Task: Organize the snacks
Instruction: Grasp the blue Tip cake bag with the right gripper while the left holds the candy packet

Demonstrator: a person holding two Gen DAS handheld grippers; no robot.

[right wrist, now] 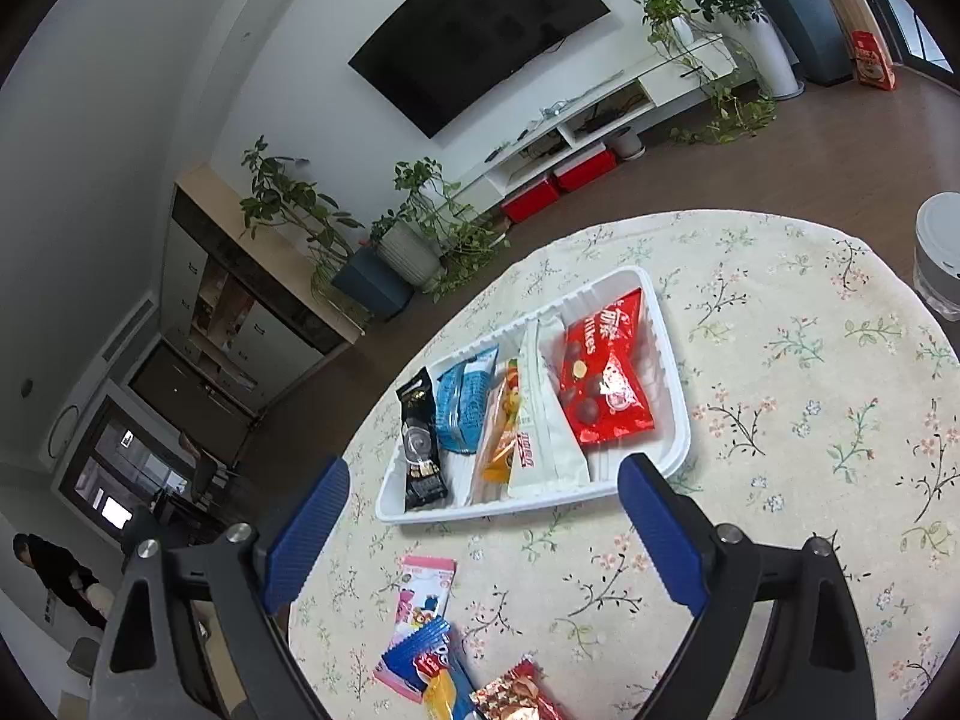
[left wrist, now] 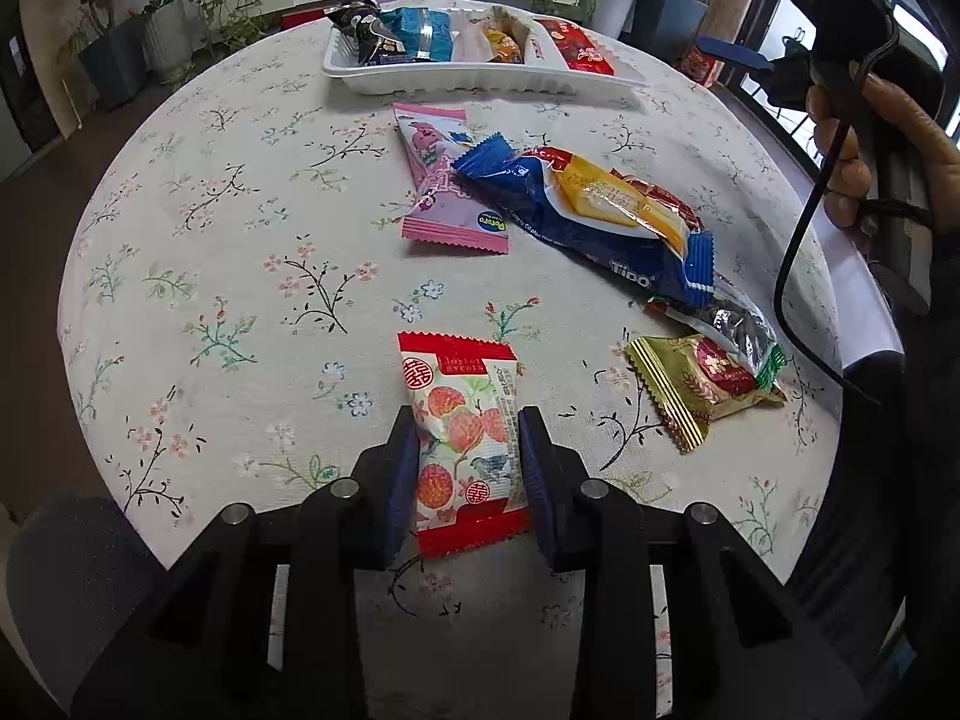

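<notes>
My left gripper [left wrist: 468, 462] is closed on a red-and-white lychee snack packet [left wrist: 462, 444] lying on the floral tablecloth. Loose snacks lie beyond it: a pink packet [left wrist: 447, 186], a blue Tipo packet [left wrist: 594, 222] with a yellow one on top, and a gold packet [left wrist: 696, 384]. The white divided tray [left wrist: 480, 81] at the far side holds a black, a blue, an orange, a white and a red packet [right wrist: 606, 384]. My right gripper [right wrist: 480, 522] is open and empty, held above the table in front of the tray [right wrist: 540, 504].
The round table [left wrist: 240, 276] has a floral cloth. A white lidded cup [right wrist: 939, 252] stands at the right edge. The right hand and its cable [left wrist: 798, 240] hang at the right of the left wrist view. Plants and a TV cabinet stand beyond.
</notes>
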